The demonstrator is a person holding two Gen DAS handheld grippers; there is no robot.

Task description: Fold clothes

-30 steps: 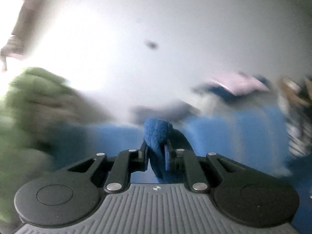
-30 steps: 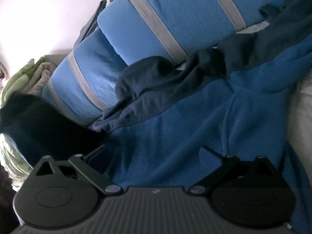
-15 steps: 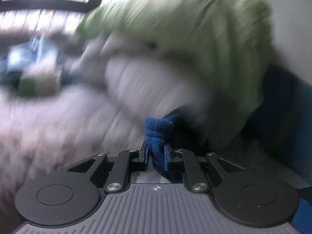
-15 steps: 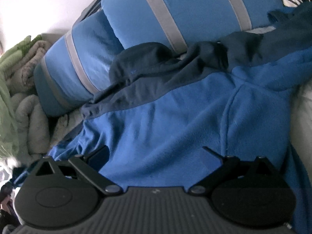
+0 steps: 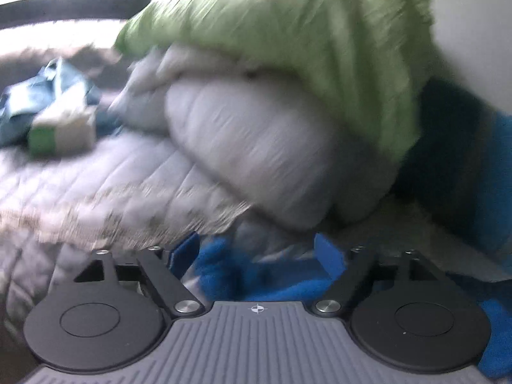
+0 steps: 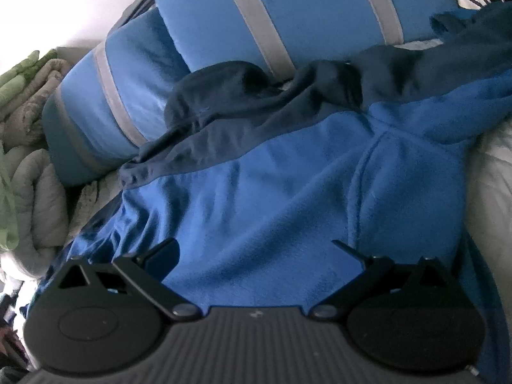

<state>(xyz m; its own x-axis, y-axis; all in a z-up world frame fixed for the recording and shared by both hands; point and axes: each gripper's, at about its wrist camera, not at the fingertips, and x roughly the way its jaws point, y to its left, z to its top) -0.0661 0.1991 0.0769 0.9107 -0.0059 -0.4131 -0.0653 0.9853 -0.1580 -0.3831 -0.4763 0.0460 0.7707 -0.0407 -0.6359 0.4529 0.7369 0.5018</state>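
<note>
Fleece [image 5: 224, 265] is slipping from your opening left gripper [image 5: 257, 252]; your right gripper [image 6: 256, 256], gaping wide, is holding nothing, risking bunching.

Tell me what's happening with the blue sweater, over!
Left claw opening, sweater edge loose between its fingers. Right claw open over the spread sweater. Striped pillows and rolled blanket crowd it.

Blue fleece top [image 6: 272, 192] — spread, rumpled
</note>
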